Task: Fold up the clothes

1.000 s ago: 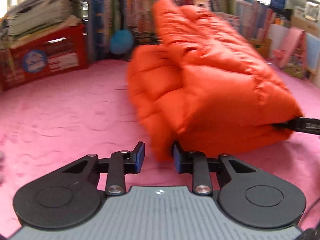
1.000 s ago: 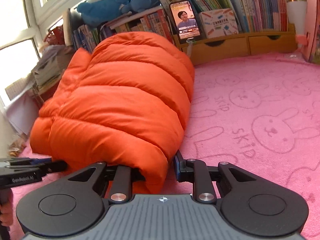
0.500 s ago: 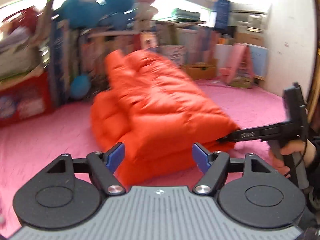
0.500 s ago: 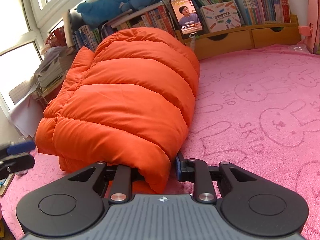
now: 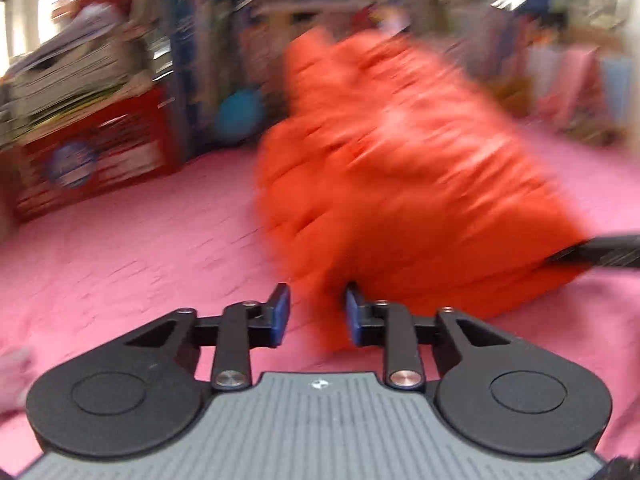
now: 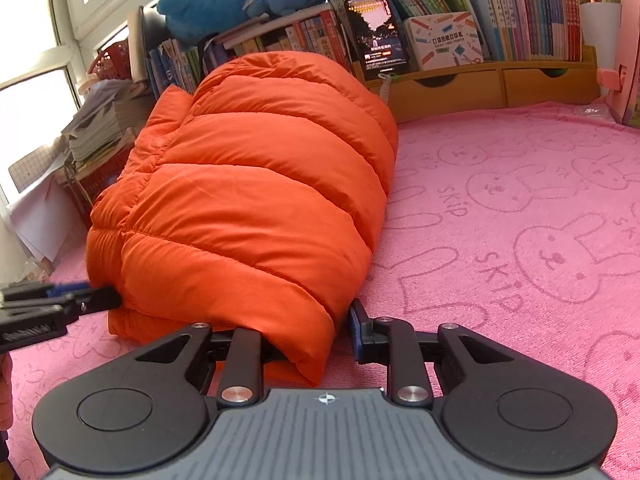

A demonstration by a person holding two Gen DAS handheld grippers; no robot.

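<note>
- The orange jacket (image 6: 256,200) is seen folded on the pink carpet (image 6: 520,208), from 9 to 12 o'clock.
- Its near corner is clenched by the right gripper (image 6: 316,340).
- After a brief release, the left gripper (image 5: 314,312) is being closed on the other corner, so the next fold looks ready.

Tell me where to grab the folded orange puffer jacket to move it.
Grip the orange puffer jacket at its near bottom corners, coming in low from the near end: there the stacked layers thin to a pinchable edge, while the top is too puffy to pinch.
</note>
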